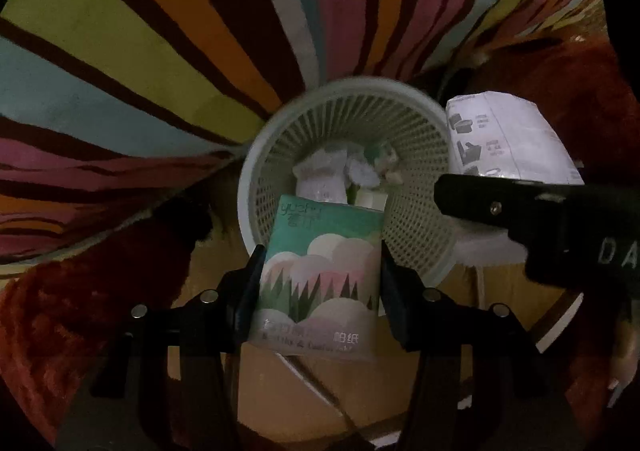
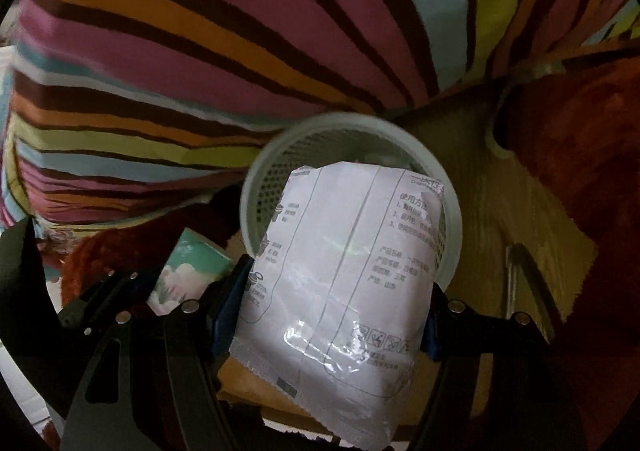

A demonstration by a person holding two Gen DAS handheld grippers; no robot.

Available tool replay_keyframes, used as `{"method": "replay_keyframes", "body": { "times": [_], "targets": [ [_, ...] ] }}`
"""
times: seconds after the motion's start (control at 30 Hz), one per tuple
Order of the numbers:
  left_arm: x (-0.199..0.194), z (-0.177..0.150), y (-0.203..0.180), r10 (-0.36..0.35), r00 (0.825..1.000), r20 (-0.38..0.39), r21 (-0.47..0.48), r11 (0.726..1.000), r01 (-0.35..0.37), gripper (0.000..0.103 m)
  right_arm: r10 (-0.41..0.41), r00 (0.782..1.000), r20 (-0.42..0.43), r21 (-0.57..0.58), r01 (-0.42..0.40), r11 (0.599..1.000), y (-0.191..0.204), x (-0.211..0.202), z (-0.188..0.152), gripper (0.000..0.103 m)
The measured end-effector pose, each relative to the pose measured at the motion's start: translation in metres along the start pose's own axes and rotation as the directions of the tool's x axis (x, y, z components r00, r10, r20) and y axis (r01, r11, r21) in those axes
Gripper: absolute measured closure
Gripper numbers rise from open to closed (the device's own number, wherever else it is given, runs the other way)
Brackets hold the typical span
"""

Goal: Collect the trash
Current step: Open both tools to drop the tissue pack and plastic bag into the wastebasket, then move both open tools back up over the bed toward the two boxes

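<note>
The green tissue pack (image 1: 318, 275) read "yusen" faintly at its top and "帕纸" near the bottom. The right tool's (image 1: 560, 227) body showed "DA". The white plastic packet (image 2: 344, 263) carried "使用方法" above lines numbered 1, 2, 3; smaller print was illegible.

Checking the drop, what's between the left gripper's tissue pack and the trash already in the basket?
Nothing: in the left wrist view the tissue pack overlaps the basket rim, crumpled trash just beyond.
</note>
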State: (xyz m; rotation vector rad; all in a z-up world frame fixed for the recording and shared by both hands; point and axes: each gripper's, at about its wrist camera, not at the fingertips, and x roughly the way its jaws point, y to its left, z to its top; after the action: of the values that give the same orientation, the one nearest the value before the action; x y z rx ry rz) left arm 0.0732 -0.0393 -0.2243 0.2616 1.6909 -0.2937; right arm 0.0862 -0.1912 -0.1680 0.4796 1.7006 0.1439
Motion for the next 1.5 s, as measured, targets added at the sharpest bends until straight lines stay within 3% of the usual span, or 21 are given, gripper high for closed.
{"method": "replay_keyframes", "body": {
  "times": [0.3, 0.63, 0.7, 0.77, 0.83, 0.9, 1.33, 1.5],
  "targets": [
    [0.018, 0.001, 0.018, -0.059, 0.996, -0.065, -0.087, 0.995, 0.053, 0.050, -0.016, 0.997, -0.080, 0.022, 0.018, 1.000, -0.012, 0.022, 0.004, 0.037],
    [0.026, 0.005, 0.007, -0.046, 0.994, -0.097, -0.062, 0.997, 0.040, 0.049, -0.030, 0.994, -0.106, -0.002, 0.030, 1.000, -0.007, 0.038, 0.004, 0.036],
    [0.028, 0.005, 0.007, -0.043, 0.994, -0.105, -0.061, 0.997, 0.036, 0.045, -0.026, 0.994, -0.108, -0.001, 0.026, 1.000, -0.007, 0.038, 0.004, 0.036],
    [0.031, 0.005, 0.007, -0.037, 0.993, -0.110, -0.060, 0.998, 0.031, 0.031, -0.019, 0.993, -0.115, 0.002, 0.020, 1.000, -0.008, 0.040, 0.004, 0.035],
    [0.031, 0.005, 0.007, -0.033, 0.994, -0.109, -0.058, 0.998, 0.026, 0.027, -0.025, 0.993, -0.113, -0.001, 0.025, 1.000, -0.009, 0.040, 0.005, 0.028],
    [0.031, 0.005, 0.006, -0.032, 0.994, -0.108, -0.053, 0.998, 0.026, 0.023, -0.033, 0.994, -0.100, 0.000, 0.033, 0.999, -0.007, 0.037, 0.006, 0.011],
    [0.019, 0.002, 0.015, -0.050, 0.997, -0.065, -0.085, 0.995, 0.045, 0.023, -0.035, 0.996, -0.079, 0.038, 0.038, 0.999, -0.010, 0.040, 0.002, 0.011],
    [0.006, -0.001, 0.017, -0.046, 0.999, -0.014, -0.100, 0.994, 0.045, 0.023, -0.018, 0.999, -0.051, 0.051, 0.020, 0.998, -0.012, 0.035, 0.001, 0.011]
  ]
}}
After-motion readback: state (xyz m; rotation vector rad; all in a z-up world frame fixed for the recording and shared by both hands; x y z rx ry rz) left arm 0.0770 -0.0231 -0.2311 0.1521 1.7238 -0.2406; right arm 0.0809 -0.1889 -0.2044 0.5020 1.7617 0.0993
